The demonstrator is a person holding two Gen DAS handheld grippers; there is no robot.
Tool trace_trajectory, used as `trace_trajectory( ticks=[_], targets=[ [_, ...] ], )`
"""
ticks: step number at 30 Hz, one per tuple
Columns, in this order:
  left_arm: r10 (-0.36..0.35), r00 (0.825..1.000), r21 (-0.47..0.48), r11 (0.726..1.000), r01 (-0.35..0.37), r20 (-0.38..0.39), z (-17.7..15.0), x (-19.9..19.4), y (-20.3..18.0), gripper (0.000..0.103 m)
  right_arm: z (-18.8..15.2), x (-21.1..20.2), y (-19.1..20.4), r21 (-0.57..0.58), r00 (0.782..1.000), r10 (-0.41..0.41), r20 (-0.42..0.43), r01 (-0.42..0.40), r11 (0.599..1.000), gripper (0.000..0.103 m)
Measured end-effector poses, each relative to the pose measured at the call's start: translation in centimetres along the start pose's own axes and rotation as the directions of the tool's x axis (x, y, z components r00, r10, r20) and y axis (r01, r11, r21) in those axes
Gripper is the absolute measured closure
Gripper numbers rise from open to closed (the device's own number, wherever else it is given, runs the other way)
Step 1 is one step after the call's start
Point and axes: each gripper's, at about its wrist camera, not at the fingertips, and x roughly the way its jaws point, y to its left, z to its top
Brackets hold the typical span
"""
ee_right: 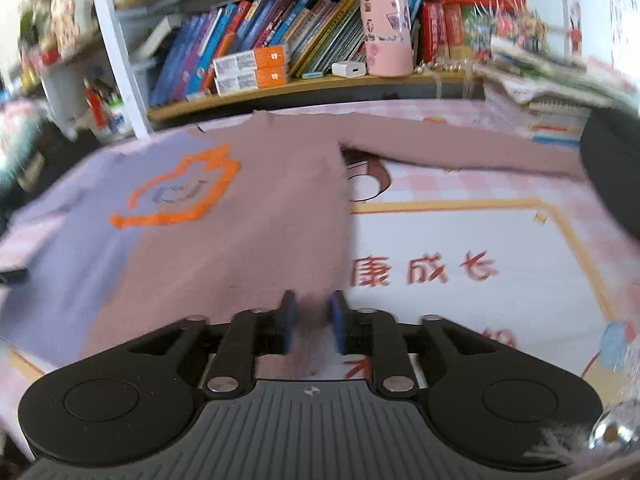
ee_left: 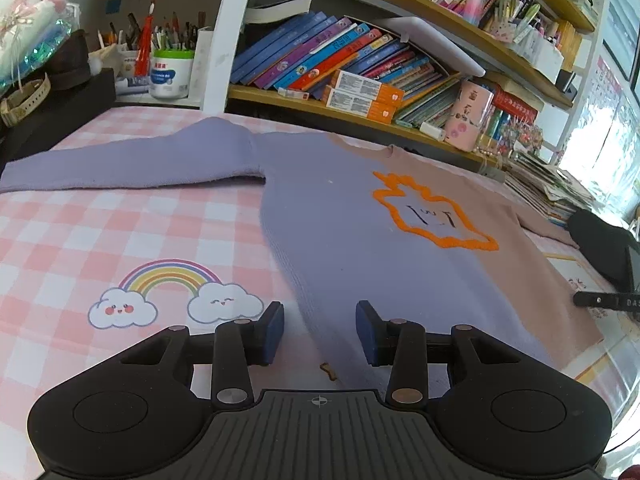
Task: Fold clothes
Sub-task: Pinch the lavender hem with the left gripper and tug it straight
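Sweater (ee_left: 332, 216) laid flat, front up, on the pink checked cloth (ee_left: 80, 240) before the bookshelf (ee_left: 360, 80).

The sweater is split in colour, lilac on one half and dusty pink on the other, with an orange-outlined motif (ee_left: 436, 210) at the chest. The lilac sleeve (ee_left: 132, 162) is stretched out sideways, and the pink sleeve (ee_right: 460, 146) is stretched out the opposite way. The left gripper (ee_left: 320, 330) is seen at the hem's lilac corner, its blue pads parted and clear of the fabric. The right gripper (ee_right: 312, 326) is seen at the hem's pink corner, its pads slightly parted with fabric between them; whether the fabric is pinched cannot be told, as this view is blurred.
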Motion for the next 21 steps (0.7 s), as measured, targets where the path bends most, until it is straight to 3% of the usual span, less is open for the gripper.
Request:
trace_trajectory(
  ticks=[2, 4, 6, 8, 11, 21],
  targets=[
    [-0.012, 1.0, -0.002, 1.0, 0.012, -0.003, -0.1, 0.0, -0.2, 0.064, -0.4, -0.2, 0.1, -0.009, 1.0, -0.021, -0.004, 0.021, 1.0, 0.077],
    [-0.02, 1.0, 0.004, 1.0, 0.02, -0.005, -0.1, 0.2, -0.6, 0.071, -0.6, -0.4, 0.0, -0.007, 1.0, -0.022, 0.001, 0.022, 1.0, 0.077],
    [-0.023, 1.0, 0.013, 1.0, 0.024, -0.008, 0.0, 0.6, -0.6, 0.095, -0.5, -0.4, 0.1, -0.01, 1.0, -0.025, -0.001, 0.025, 1.0, 0.078],
    [-0.029, 1.0, 0.009, 1.0, 0.029, -0.006, 0.3, 1.1, -0.1, 0.097, -0.5, -0.3, 0.3, -0.023, 1.0, -0.013, -0.006, 0.013, 1.0, 0.087],
    [-0.008, 1.0, -0.005, 1.0, 0.008, 0.001, 1.0, 1.8, 0.8, 0.098, -0.7, -0.3, 0.6, -0.024, 1.0, -0.005, -0.002, 0.005, 1.0, 0.091],
    [-0.027, 1.0, 0.016, 1.0, 0.027, -0.011, 0.6, 2.1, -0.3, 0.098, -0.6, -0.1, 0.4, -0.034, 0.998, -0.059, 0.023, 0.06, 0.998, 0.093]
  ],
)
